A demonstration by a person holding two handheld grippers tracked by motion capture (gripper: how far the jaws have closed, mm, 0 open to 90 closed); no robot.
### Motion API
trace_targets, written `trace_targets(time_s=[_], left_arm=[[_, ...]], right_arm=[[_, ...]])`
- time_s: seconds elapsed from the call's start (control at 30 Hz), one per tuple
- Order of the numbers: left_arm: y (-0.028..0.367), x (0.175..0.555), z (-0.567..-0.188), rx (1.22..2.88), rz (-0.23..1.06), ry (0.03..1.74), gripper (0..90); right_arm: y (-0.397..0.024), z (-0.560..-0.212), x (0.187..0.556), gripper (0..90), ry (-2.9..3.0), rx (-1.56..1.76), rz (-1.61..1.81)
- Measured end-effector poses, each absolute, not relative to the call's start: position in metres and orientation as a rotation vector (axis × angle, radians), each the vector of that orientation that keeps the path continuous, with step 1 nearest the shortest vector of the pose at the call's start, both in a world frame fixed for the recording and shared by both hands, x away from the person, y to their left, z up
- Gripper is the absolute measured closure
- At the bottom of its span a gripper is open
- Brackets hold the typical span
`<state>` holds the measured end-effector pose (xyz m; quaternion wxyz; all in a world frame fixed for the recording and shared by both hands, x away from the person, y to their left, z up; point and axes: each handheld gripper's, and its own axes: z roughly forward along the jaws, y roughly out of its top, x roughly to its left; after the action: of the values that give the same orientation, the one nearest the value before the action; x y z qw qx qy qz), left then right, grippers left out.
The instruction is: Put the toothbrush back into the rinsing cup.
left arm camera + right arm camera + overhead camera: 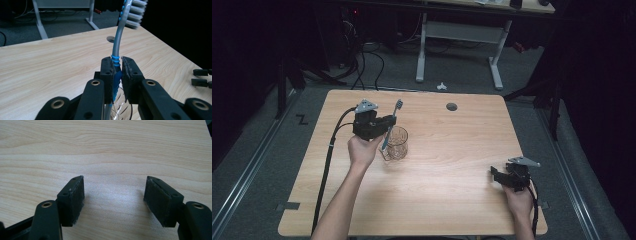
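Toothbrush (117,45) is sitting clamped between left gripper (117,75) jaws, long axis near upright, bristles up, handle end dipping into glass cup (396,143) on table (452,165). Right gripper (113,200) is idling well apart, jaws spread wide, holding nothing.

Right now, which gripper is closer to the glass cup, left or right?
Left. The left gripper holds a toothbrush right above the glass cup, its lower end at the cup. The right gripper sits open, far off near the table's right edge.
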<state>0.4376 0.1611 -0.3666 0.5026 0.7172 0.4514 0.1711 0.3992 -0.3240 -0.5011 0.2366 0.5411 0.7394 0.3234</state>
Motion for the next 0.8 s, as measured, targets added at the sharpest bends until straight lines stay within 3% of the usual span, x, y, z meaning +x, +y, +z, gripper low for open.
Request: trace_targets(time_s=[0.8], left_arm=[[0.171, 0.429, -0.3701, 1.763, 0.429, 1.127, 79.7]], right_arm=[[-0.3236, -0.5012, 0.3992, 32.9, 2.027, 1.481, 0.884]])
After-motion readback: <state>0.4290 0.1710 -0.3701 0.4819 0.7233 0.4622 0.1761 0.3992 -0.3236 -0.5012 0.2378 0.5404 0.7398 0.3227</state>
